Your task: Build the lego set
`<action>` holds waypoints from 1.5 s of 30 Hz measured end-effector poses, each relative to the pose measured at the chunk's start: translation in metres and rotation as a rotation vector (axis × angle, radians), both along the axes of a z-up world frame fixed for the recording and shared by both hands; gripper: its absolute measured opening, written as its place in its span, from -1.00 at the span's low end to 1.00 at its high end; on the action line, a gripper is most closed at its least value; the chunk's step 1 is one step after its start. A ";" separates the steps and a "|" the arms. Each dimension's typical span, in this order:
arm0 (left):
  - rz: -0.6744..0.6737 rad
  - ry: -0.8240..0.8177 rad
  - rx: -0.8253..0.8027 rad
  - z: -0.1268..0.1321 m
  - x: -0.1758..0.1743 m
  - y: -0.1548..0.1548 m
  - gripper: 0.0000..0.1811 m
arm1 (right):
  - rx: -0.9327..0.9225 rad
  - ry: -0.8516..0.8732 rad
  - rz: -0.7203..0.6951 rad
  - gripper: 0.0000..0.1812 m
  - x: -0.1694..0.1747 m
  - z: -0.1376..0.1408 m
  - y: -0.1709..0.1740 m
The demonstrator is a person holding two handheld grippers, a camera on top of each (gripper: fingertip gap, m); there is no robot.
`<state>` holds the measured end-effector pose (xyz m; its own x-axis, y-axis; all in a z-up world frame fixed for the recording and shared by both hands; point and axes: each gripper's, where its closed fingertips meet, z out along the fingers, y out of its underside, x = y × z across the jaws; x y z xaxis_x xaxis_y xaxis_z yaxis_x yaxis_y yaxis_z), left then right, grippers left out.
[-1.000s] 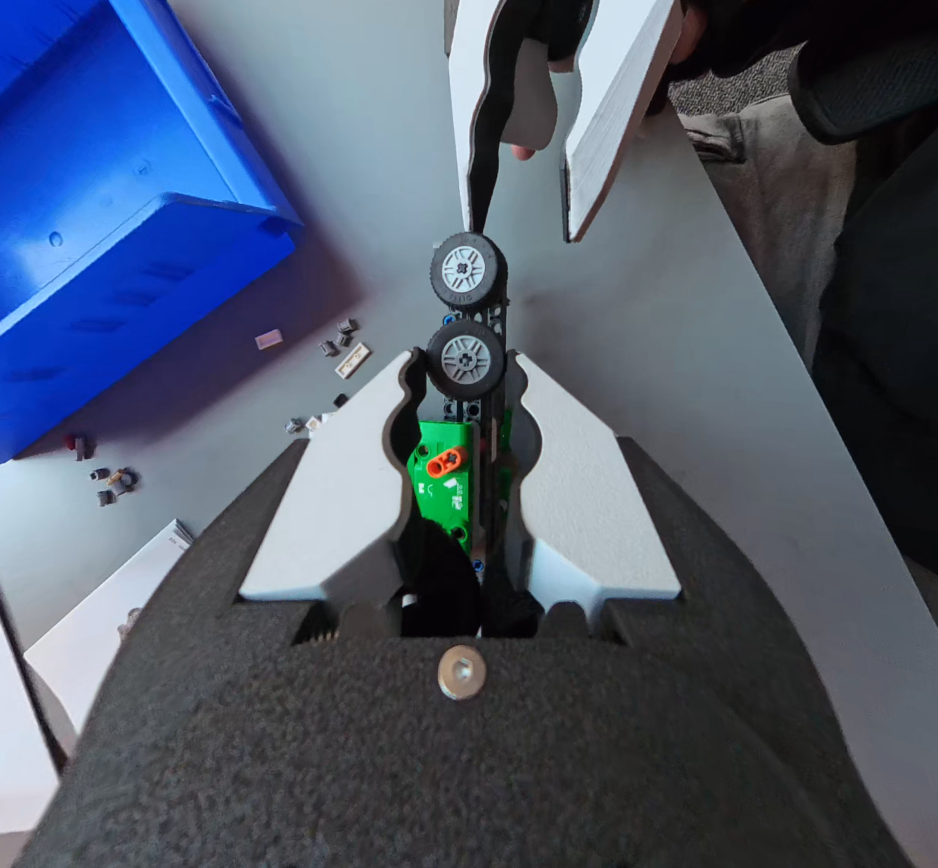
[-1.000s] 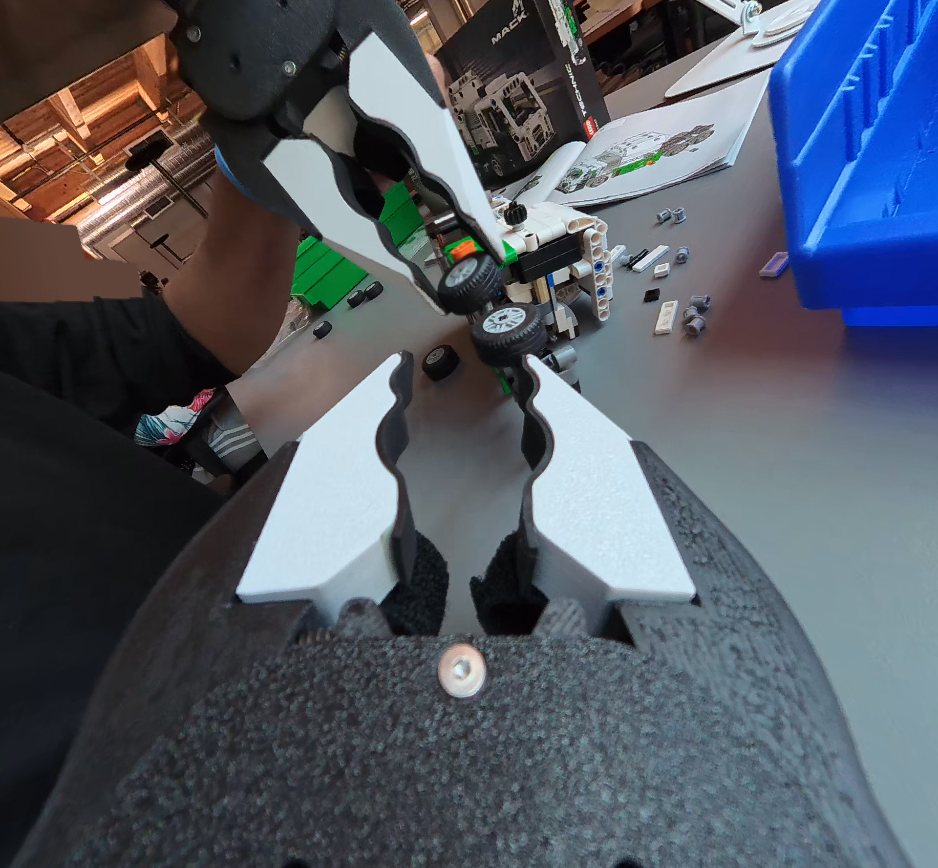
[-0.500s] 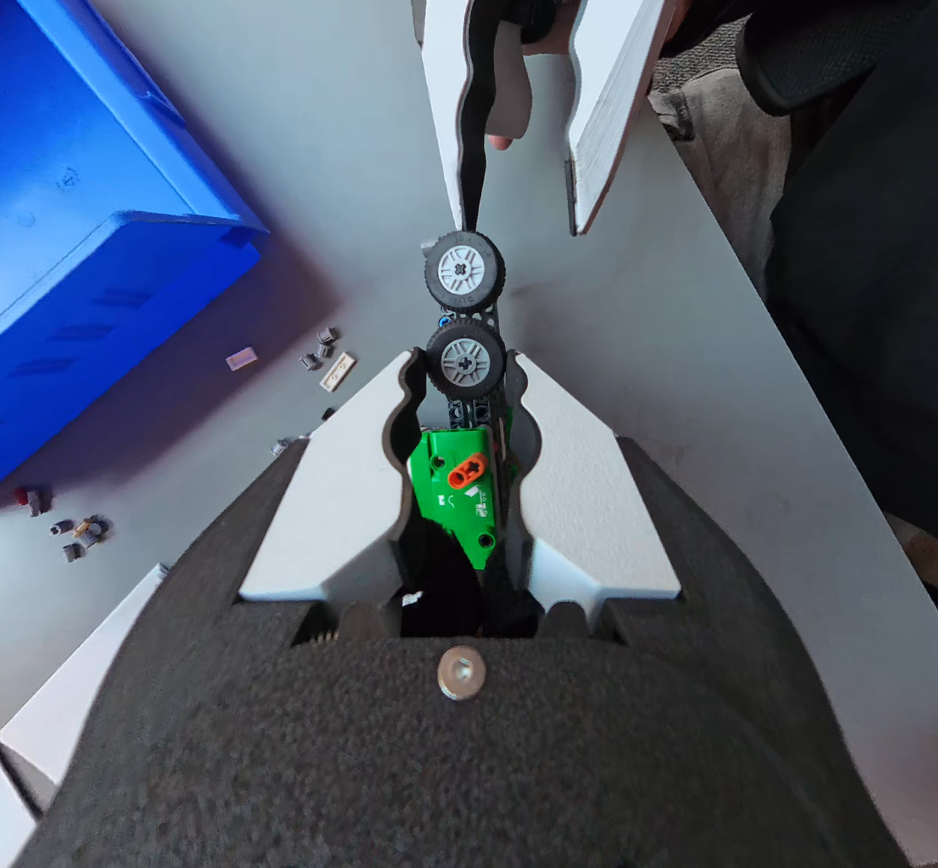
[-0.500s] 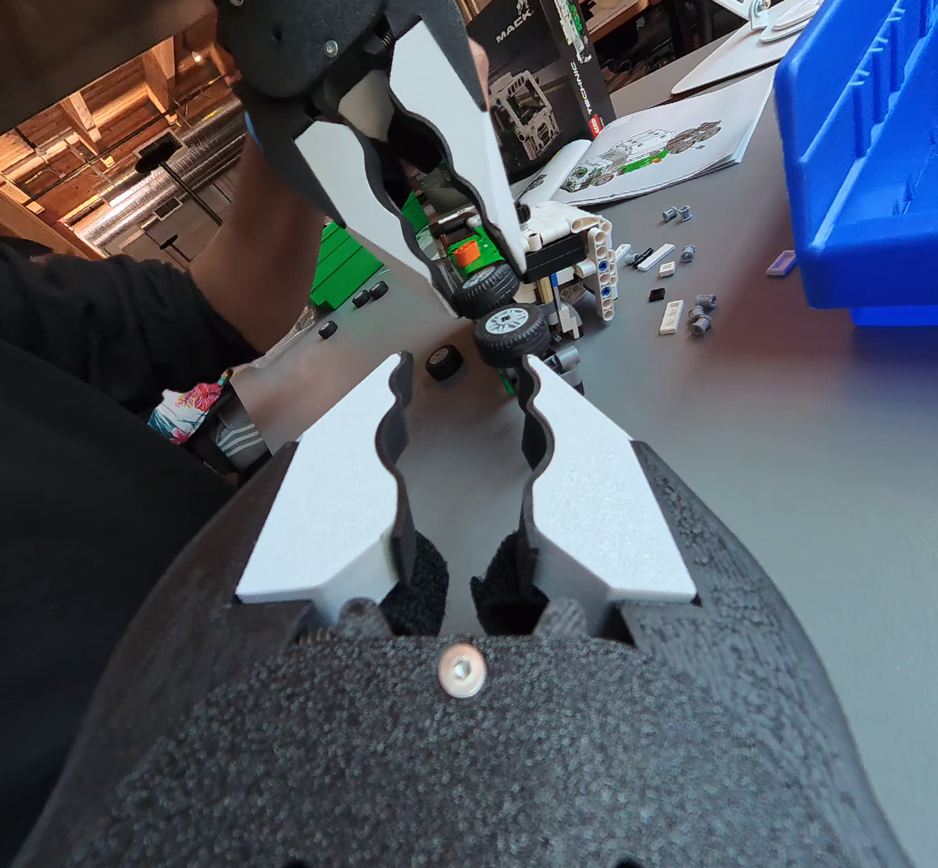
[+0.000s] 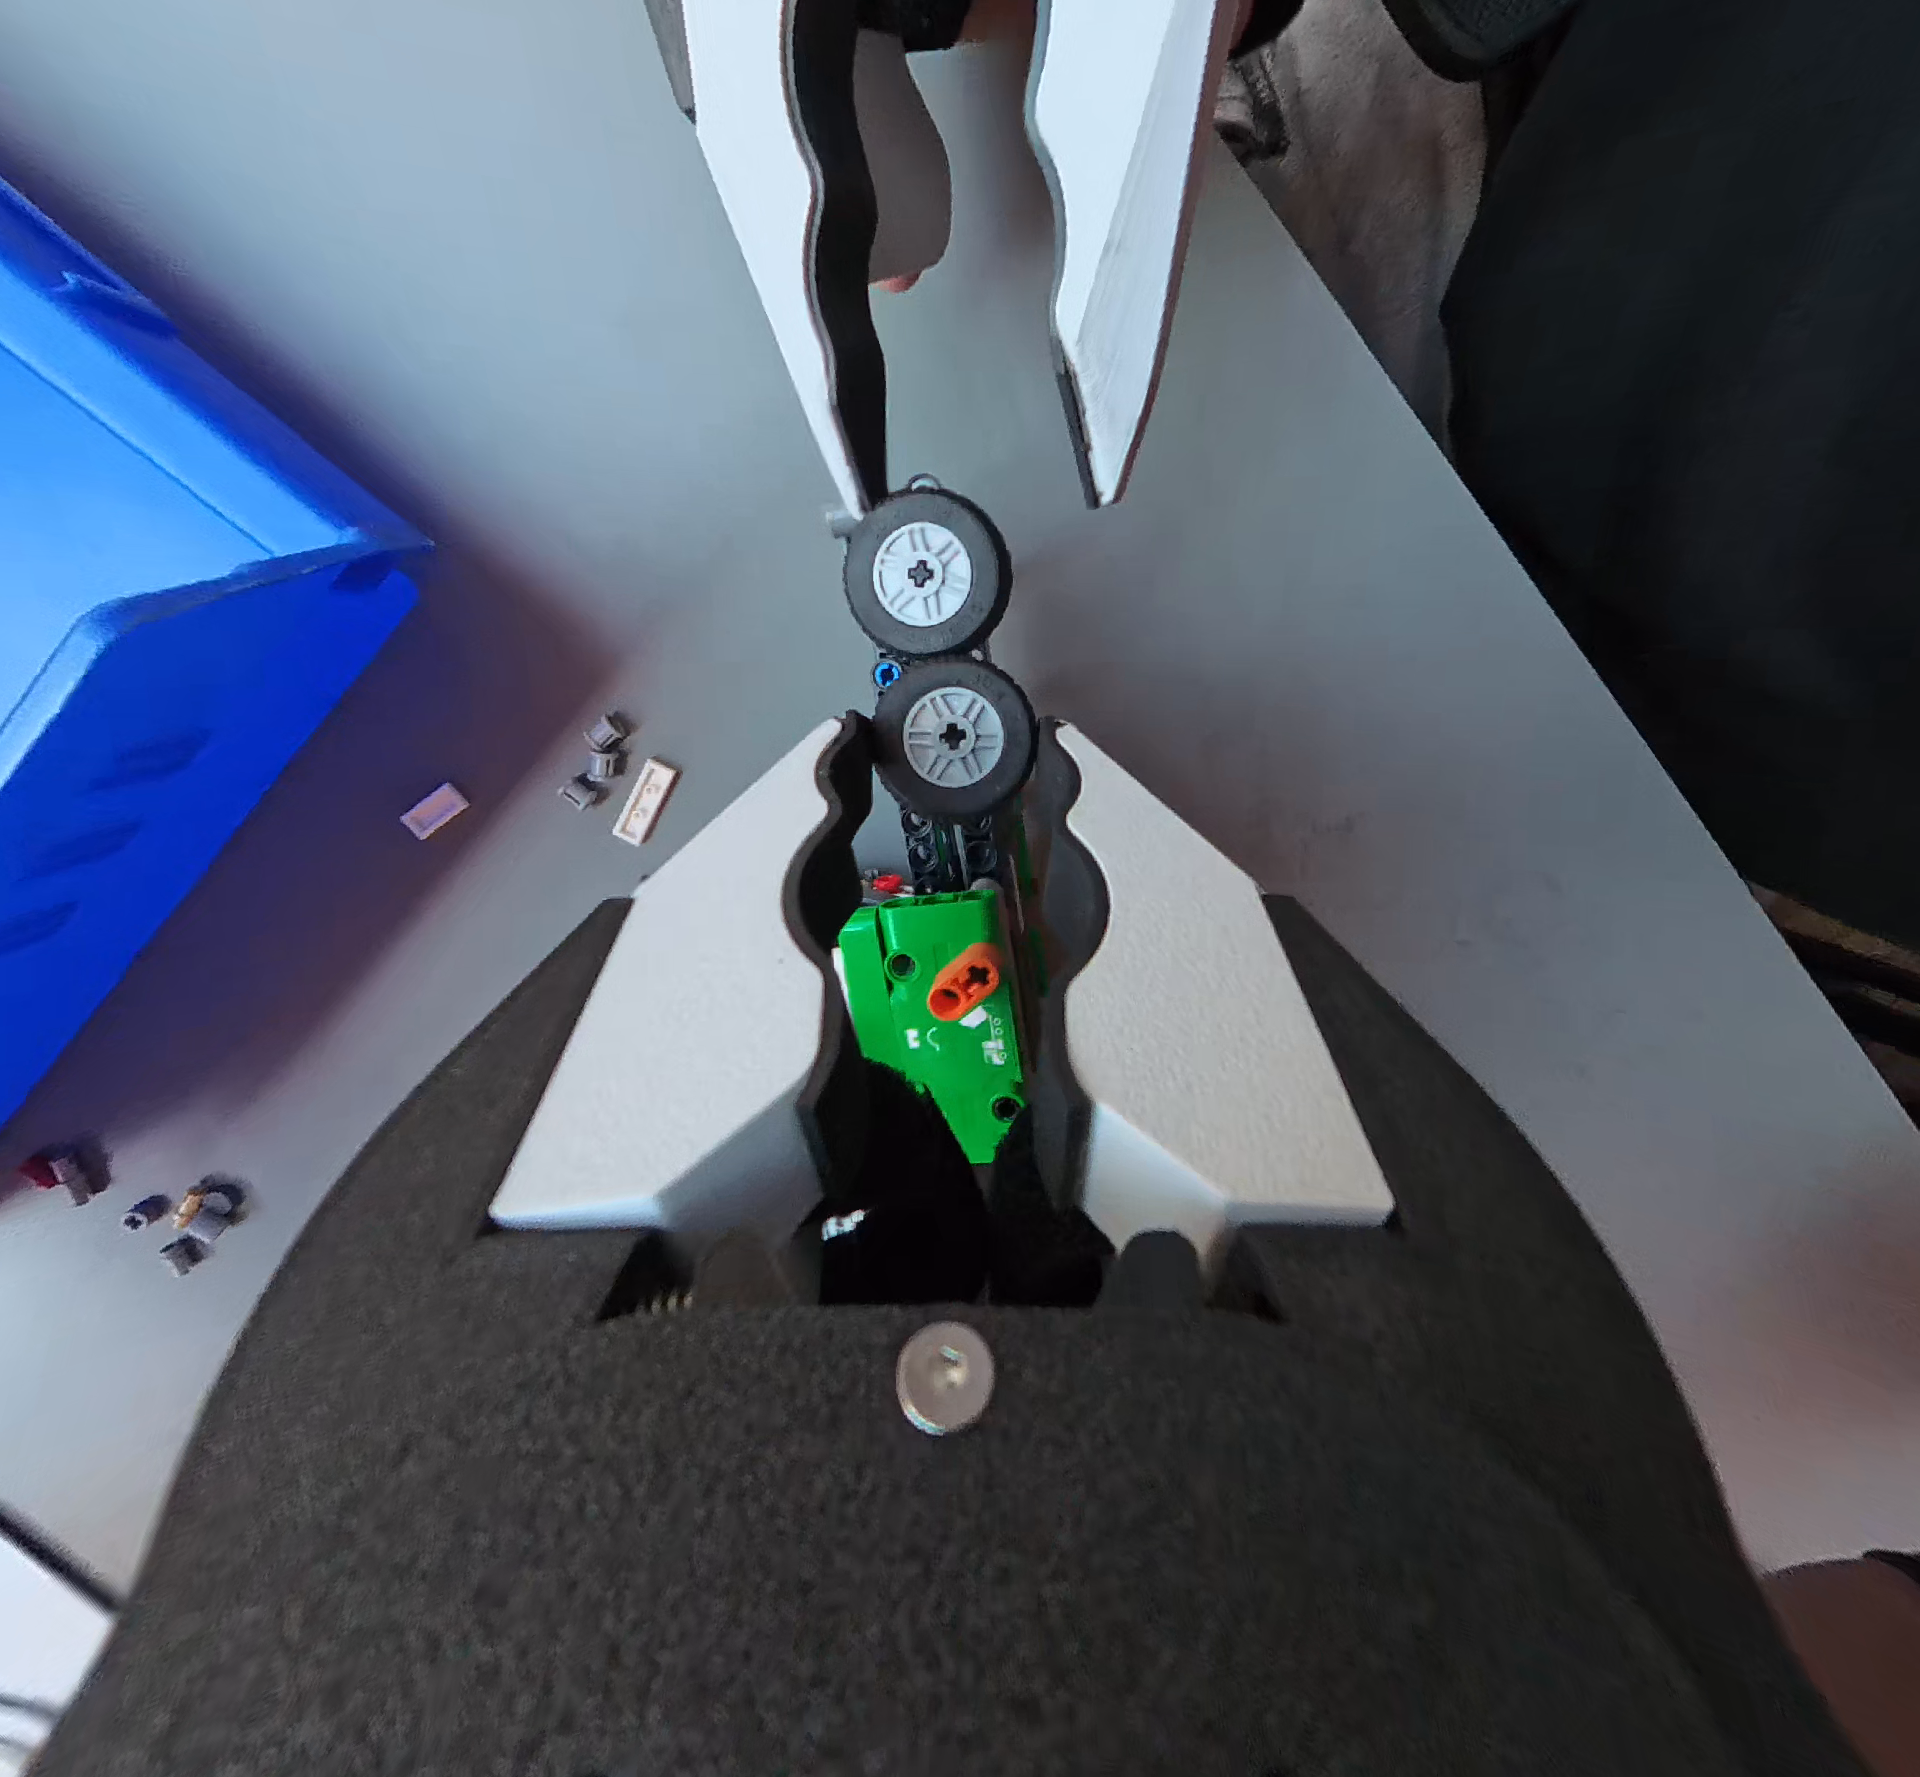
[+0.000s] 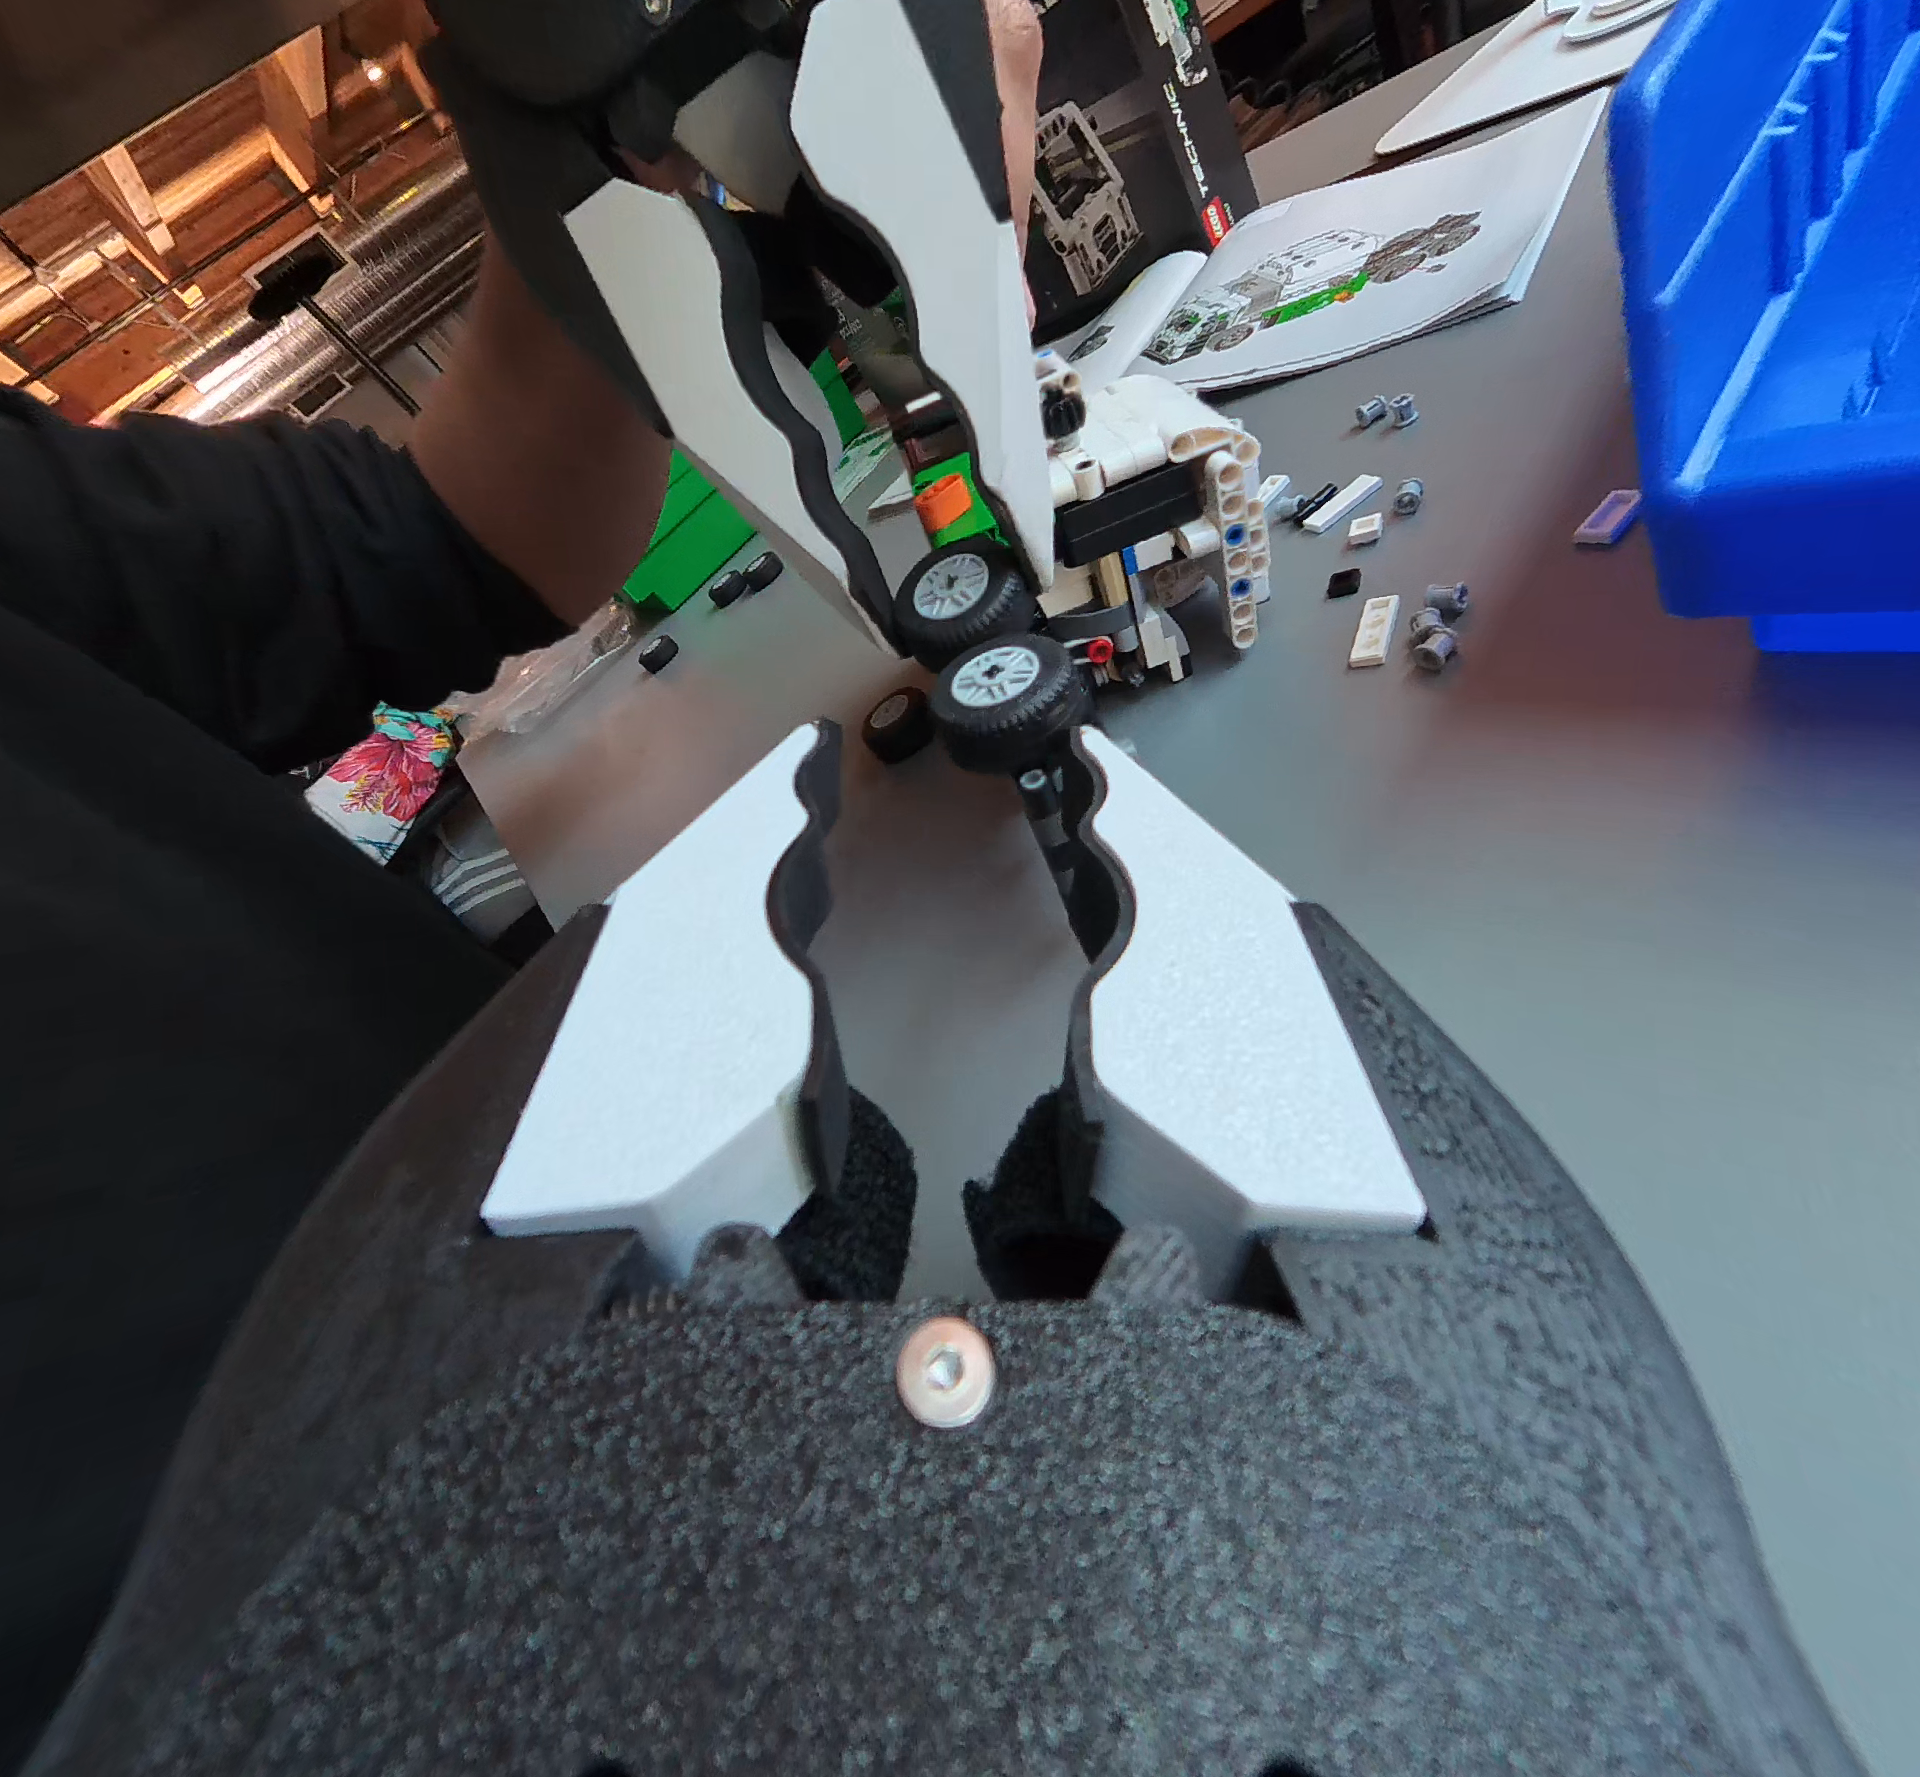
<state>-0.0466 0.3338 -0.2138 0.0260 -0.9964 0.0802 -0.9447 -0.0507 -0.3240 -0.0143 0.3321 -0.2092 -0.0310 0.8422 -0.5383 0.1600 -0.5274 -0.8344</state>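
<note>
My left gripper (image 5: 945, 730) is shut on the partly built lego truck (image 5: 935, 1010), with its green panel and orange connector between the fingers. Two grey-hubbed wheels (image 5: 925, 574) stick out past the fingertips. In the right wrist view the left gripper (image 6: 961, 605) comes down from above onto the truck (image 6: 1143, 470), whose white cab rests on the table. My right gripper (image 6: 956, 740) is open. The truck's dark rear beam (image 6: 1049, 823) reaches in between its fingers, beside the right one. In the left wrist view the right gripper (image 5: 977, 496) is just beyond the far wheel.
A blue bin (image 6: 1787, 273) stands at the right, and shows in the left wrist view (image 5: 156, 688). Small loose pieces (image 6: 1392, 615) lie near it. Loose wheels (image 6: 896, 725) lie left of the truck. A booklet (image 6: 1351, 283) and the set's box (image 6: 1122, 96) are behind. The table edge (image 5: 1558, 688) is close.
My right gripper has moved in toward the truck, so the rear beam now sits between its open fingers. My left gripper has shifted with the truck, still shut on it.
</note>
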 end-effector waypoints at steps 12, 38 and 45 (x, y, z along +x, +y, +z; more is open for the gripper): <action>-0.057 -0.004 0.087 -0.004 -0.006 0.001 -0.67 | 0.090 0.170 -0.167 -0.57 0.004 0.037 0.017; -0.003 -0.139 0.079 -0.001 -0.010 0.002 -0.66 | 0.577 -0.084 -0.229 -0.79 -0.037 0.013 0.002; 0.009 -0.161 0.099 -0.003 -0.011 0.001 -0.70 | 0.573 -0.080 -0.227 -0.79 -0.037 0.013 0.002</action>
<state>-0.0579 0.3347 -0.2170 0.0295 -0.9995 -0.0146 -0.8797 -0.0191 -0.4752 -0.0512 0.3340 -0.1965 0.2047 0.9788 0.0086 0.1701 -0.0270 -0.9851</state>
